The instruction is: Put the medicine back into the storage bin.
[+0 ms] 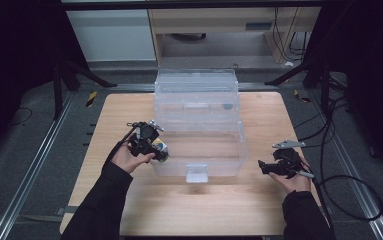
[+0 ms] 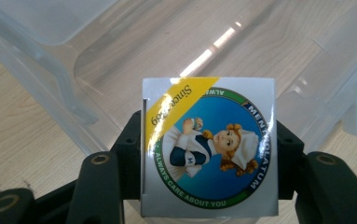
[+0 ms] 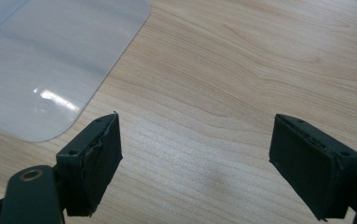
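A pale wooden table (image 1: 129,107) stands on grey floor (image 1: 24,150) in a dim room, metal rails running along both sides and black cables (image 1: 339,145) looping off past its right edge. Beyond the far edge sit a white cabinet (image 1: 111,35) and a wooden desk (image 1: 219,22). A clear plastic bin (image 1: 199,150) takes up the middle of the table, its lid (image 1: 196,87) thrown back and standing upright toward the far edge, a small latch tab (image 1: 197,173) hanging at its near wall.

My sleeved forearms come in over the near edge. My left hand (image 1: 126,159) holds my left gripper (image 1: 154,147) just at the bin's left wall, angled in toward the bin. Its jaws are clamped from both sides on a small box (image 2: 209,147), white with a round blue label showing a nurse figure and a yellow corner band; in the left gripper view the box hangs above the bin's rim and clear floor, with bare wood to the left.

My right hand (image 1: 294,177) rests near the table's right edge, well apart from the bin, with my right gripper (image 1: 266,167) pointing left toward it. Its jaws are spread wide with nothing between them, bare wood grain beneath, and a rounded corner of clear plastic lying ahead and to the left in the right gripper view.
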{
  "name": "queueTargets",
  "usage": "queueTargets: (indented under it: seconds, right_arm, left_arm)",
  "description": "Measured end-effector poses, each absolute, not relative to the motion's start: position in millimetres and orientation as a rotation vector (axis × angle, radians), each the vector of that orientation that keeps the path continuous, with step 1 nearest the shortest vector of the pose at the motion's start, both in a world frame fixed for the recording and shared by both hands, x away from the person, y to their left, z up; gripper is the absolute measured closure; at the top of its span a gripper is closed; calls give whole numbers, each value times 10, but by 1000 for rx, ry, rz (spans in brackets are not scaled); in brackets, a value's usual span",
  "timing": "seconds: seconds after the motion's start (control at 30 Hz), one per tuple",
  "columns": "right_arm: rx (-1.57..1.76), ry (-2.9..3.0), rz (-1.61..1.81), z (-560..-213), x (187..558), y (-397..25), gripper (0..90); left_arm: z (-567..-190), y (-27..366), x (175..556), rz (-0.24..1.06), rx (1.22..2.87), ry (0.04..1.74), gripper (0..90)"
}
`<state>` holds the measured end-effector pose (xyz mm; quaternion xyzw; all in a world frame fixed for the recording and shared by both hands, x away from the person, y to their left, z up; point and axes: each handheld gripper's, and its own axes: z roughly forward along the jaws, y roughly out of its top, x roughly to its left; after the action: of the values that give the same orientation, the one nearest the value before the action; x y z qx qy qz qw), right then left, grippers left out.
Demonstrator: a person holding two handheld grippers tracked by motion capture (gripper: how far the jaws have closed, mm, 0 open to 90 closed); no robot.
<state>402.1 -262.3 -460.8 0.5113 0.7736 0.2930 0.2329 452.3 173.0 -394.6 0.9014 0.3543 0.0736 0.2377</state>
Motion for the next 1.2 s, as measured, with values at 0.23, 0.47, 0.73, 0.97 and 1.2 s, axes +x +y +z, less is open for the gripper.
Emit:
queueTargets:
  seconds: [0.23,0.47,0.73,0.97,1.2]
  right_arm:
    - [1407,2130,801,-4612,4023,-2616,168]
    - [1400,2136,802,-4615,4025,-2615,166]
    - [1397,2136,799,-4615,4026,-2613,166]
    - [1399,2129,805,-4603,4024,-2624,166]
    - [1402,2125,810,-4594,4019,-2628,167]
  left_arm:
    - [-4056,1745,4524,164,2466,978,437]
    - [-4074,1732,4519,183,2469,978,424]
    - [-4035,1752,4498,195,2445,964,395]
    - [-3880,1849,4414,249,2374,928,380]
    - [-3724,1943,4279,274,2321,855,371]
